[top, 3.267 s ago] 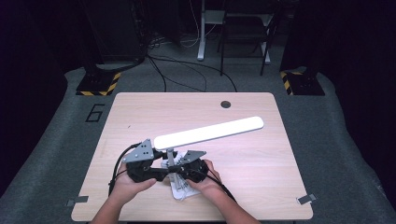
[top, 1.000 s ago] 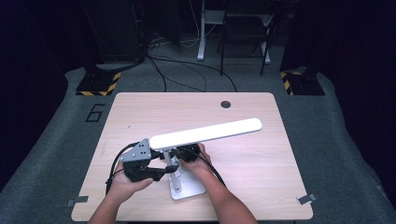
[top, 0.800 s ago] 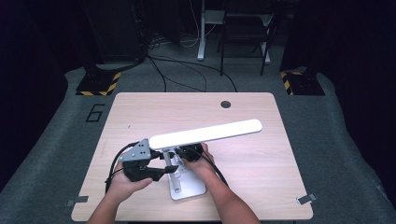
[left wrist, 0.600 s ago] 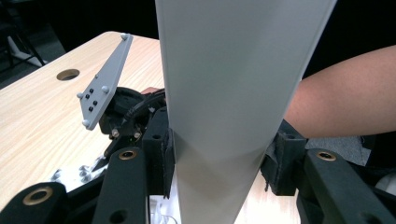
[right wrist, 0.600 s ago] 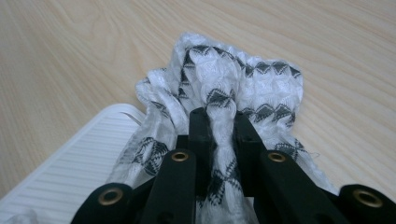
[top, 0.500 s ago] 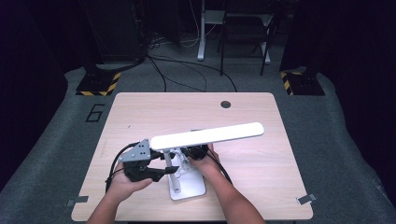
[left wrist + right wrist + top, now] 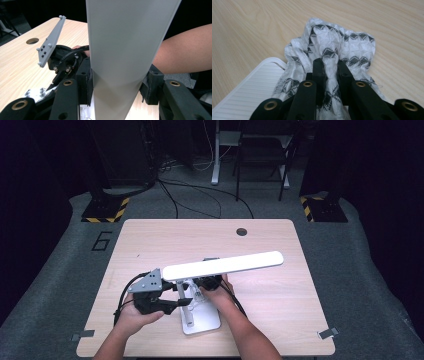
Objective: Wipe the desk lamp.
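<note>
Lamp: a white desk lamp with a long flat light bar (image 7: 222, 266) stands near the front middle of the table, on a pale rectangular ribbed base (image 7: 200, 320). The bar runs level, from above the person's left hand out to the right and slightly away.
Lamp in left gripper view: the bar rises as a broad grey-white slab (image 7: 125, 50) between the two black jaws.
Left gripper (image 7: 116, 87): its padded jaws are about half closed and press against both edges of the slab, gripping the lamp. In the high view this gripper (image 7: 172, 300) sits just left of the lamp's post.
Cloth: a white crinkled cloth with black triangle pattern (image 7: 337, 45), bunched up, lies on the table against the corner of the base (image 7: 252, 87).
Right gripper (image 7: 329, 67): the jaws are drawn close together and pinch a fold of the cloth. In the high view it (image 7: 207, 282) is under the bar, just right of the post.
Table: light wooden tabletop (image 7: 165, 240) with a round cable hole (image 7: 242, 231) near the far edge.
Surroundings: grey carpet and dark room behind.
</note>
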Demonstrator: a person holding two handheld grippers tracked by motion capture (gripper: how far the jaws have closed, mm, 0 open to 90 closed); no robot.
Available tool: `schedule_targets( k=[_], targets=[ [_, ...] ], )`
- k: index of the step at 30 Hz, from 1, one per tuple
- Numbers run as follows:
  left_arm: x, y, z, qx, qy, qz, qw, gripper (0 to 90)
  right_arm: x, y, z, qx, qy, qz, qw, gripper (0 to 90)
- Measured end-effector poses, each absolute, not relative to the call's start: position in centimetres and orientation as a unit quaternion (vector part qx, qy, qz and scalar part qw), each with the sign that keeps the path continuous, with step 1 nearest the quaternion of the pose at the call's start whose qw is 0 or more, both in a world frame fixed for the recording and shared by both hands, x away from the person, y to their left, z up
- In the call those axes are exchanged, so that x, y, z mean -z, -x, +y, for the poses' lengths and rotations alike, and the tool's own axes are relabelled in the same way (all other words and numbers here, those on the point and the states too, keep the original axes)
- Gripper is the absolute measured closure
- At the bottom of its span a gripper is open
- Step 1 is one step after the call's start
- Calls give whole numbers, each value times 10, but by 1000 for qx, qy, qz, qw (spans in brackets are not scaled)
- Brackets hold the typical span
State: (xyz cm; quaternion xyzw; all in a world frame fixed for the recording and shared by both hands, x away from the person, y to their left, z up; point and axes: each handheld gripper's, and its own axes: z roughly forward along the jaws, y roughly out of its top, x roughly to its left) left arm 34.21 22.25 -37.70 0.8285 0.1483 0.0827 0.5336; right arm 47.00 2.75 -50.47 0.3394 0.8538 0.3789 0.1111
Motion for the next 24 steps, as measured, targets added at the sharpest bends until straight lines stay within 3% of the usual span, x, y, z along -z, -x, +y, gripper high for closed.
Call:
schedule_targets(
  k=[13,24],
  targets=[
    [379,-340,222,-91,-824,152,538,526,509,-476,73,-345,-319,876,108,807],
    [377,-335,216,-109,-824,169,530,529,511,-478,67,-340,-311,881,105,811]
  ],
)
